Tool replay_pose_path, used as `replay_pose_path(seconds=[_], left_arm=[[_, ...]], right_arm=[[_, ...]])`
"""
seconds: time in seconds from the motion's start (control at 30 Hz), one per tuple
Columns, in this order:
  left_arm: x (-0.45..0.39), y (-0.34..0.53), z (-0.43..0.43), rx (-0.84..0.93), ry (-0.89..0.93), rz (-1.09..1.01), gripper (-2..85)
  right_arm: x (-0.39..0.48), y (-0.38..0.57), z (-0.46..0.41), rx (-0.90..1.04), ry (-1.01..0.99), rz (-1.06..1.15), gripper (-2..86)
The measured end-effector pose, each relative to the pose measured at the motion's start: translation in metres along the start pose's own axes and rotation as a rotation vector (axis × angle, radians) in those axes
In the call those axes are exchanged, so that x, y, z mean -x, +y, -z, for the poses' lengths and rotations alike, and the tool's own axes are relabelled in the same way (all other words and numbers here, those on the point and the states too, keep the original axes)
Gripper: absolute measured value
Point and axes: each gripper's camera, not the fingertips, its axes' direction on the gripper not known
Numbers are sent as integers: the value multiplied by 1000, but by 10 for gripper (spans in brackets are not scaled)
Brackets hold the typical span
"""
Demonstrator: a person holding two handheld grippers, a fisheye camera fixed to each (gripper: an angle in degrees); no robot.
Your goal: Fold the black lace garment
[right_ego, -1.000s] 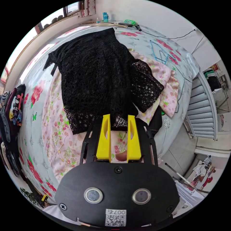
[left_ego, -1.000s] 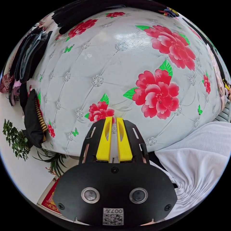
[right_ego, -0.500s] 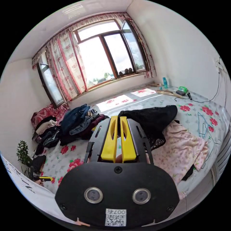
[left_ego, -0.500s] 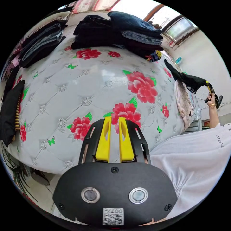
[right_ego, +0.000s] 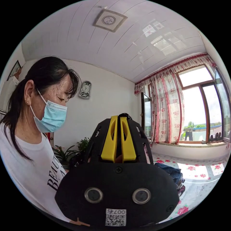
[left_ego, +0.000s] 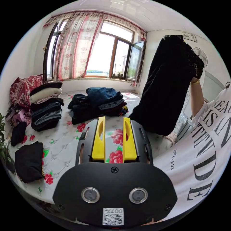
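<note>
Above the floral bed (left_ego: 60, 149), black lace garment (left_ego: 166, 91) hanging, apparently pinched by right hand-held gripper (right_ego: 118, 120), left hand-held gripper (left_ego: 112, 121) parted, empty.

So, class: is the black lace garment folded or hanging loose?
Hanging loose: the black lace garment dangles full length above the bed.

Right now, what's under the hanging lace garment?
The lace garment hangs over the floral bed; a pale cloth peeks out below its hem. Anything else beneath is covered.
</note>
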Motion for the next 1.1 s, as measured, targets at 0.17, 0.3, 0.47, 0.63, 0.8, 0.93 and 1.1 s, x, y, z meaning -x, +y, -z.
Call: replay_pose_path(seconds=[0.17,0.3,0.47,0.63,0.8,0.93,1.1], left_arm=[[-20,-26,64,-189,186,-147,126],[-35,-49,83,-275,234,-270,100],[9,-62,51,-224,70,-118,41],[111,-16,9,73,-217,253,50],[152,75,12,340,-217,420,79],[139,117,-12,562,-130,453,120],[128,133,-88,859,-172,356,129]], right_arm=[[28,-40,-40,-18,-32,-8,-2],[27,-48,-61,-63,-58,-1,0],[-61,-10,-104,88,290,-155,11],[-197,158,-122,605,658,-295,46],[-258,393,-40,834,623,-784,88],[-234,512,-24,921,487,-1007,106],[-191,584,-104,1056,14,-971,114]])
